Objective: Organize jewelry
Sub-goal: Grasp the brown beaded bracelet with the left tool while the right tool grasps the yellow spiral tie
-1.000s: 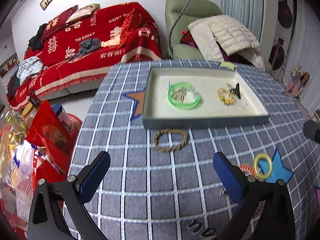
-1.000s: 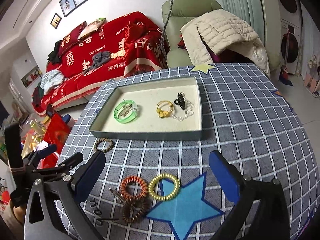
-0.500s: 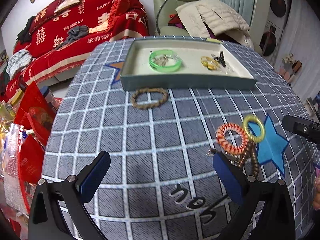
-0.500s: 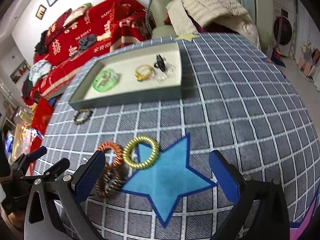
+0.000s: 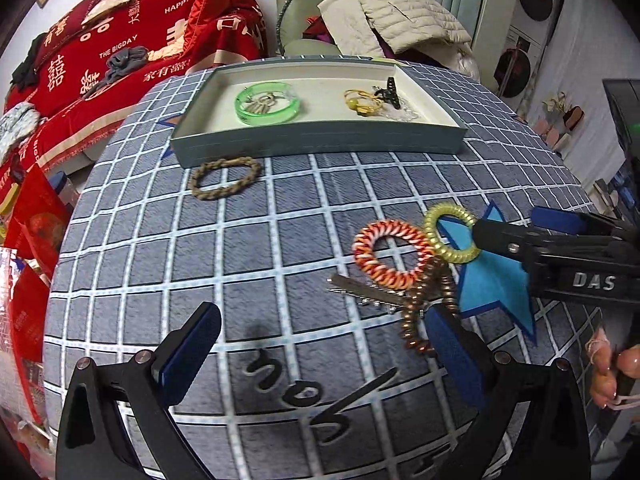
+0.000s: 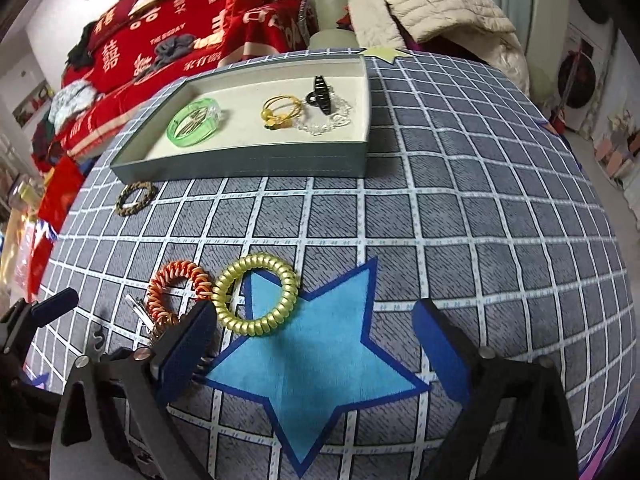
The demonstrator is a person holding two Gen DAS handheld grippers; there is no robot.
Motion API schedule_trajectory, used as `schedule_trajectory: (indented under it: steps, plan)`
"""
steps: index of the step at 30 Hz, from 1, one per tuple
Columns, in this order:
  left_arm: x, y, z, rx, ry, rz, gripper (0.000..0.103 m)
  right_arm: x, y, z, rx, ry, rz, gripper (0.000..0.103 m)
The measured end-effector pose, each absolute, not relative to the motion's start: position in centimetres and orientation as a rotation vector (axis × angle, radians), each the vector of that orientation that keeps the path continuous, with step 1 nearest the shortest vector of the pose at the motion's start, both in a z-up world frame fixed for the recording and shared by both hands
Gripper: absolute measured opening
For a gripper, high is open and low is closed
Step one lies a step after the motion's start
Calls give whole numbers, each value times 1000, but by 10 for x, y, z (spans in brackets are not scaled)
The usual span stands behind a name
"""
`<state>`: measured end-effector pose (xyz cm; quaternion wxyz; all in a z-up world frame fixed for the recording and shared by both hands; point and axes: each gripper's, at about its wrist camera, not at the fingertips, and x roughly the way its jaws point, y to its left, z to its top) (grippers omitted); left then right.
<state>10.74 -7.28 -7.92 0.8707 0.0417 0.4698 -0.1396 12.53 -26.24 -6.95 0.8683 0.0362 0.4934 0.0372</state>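
Both grippers have dropped nearer the table. The right gripper [image 6: 314, 342] and left gripper [image 5: 320, 348] gape wide, empty. "DAS" shows at right; the red blanket [image 5: 132, 44] says "THE BIGDAY".

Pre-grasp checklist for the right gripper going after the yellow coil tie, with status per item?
1. Right gripper open: ok, jaws spread wide.
2. Yellow coil tie between the jaws: not ok, it lies ahead, toward the left finger.
3. Tie free of neighbours: cannot tell, the orange coil tie sits right against it.
4. Left gripper out of the way: ok, open and empty, but its right finger is close to the brown coil tie.
5. Drop zone in the tray: ok, bare floor shows between the green bangle and the gold ring.
6. Other loose items: braided bracelet lies outside the tray.
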Motion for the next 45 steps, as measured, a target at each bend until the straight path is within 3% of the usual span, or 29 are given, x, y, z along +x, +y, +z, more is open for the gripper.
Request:
schedule_trajectory:
  steps: [3,6,9,12,17,19,22,25,28,45]
  plan:
    - [107,-79,-81,92,984,-289,103,132,-259,-73,49,1049,97,72]
    - [108,-83,-85,96,1002,-286,103,138,-256,-77,14,1065,124,57]
    - [107,-89,-87,94,1004,-285,103,142,-250,-81,-44,1070,134,53]
    - [106,-95,-88,101,1010,-292,90,140,-245,-82,-98,1059,137,52]
    - [103,-105,-92,139,1009,-279,87,140,-245,-82,-102,1052,145,51]
    - [101,-108,-91,147,1005,-294,78,139,-245,-82,-107,1052,152,48]
    - [97,-115,-89,180,990,-317,61,138,-242,-81,-112,1054,165,41]
    - [95,-117,-88,212,975,-321,60,137,-238,-81,-115,1054,175,32]
    - [95,-112,-88,186,979,-343,60,135,-234,-80,-121,1047,174,12]
    - [90,-79,-71,75,955,-403,60,124,-256,-68,-3,1021,146,11]
